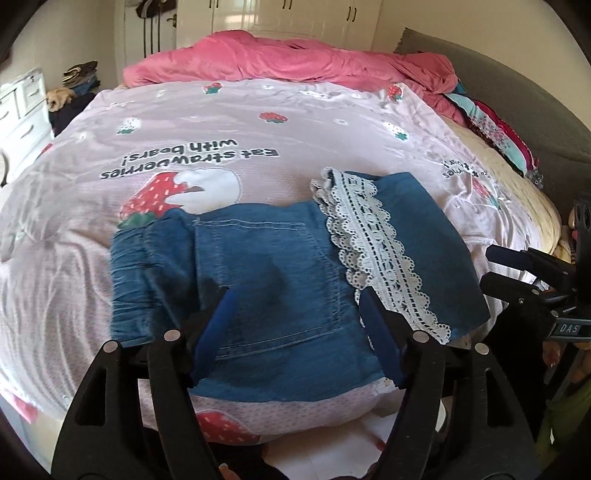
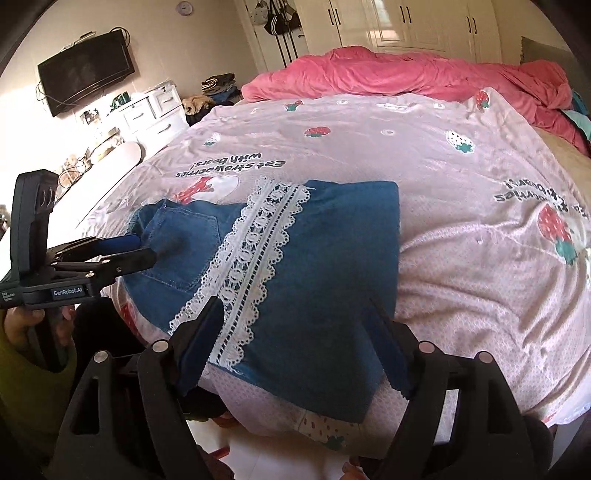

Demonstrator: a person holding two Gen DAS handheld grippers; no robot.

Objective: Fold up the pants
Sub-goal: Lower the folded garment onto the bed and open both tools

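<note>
Blue denim pants (image 1: 273, 280) with a white lace hem strip (image 1: 373, 236) lie folded near the front edge of the bed; they also show in the right wrist view (image 2: 314, 273). My left gripper (image 1: 295, 295) is open, its blue pads (image 1: 216, 325) spread just above the back-pocket part, holding nothing. My right gripper (image 2: 291, 306) is open above the lace end (image 2: 255, 258) of the pants, empty. The left gripper (image 2: 144, 251) shows from the side in the right wrist view, at the pants' left edge. The right gripper's body (image 1: 532, 280) shows at the right of the left wrist view.
The bed has a pink strawberry-print sheet (image 1: 229, 122). A rumpled pink blanket (image 1: 288, 55) lies along the far side, with coloured clothes (image 1: 495, 129) at far right. White drawers (image 2: 155, 110), a wall TV (image 2: 85, 70) and wardrobes (image 2: 406, 22) stand beyond the bed.
</note>
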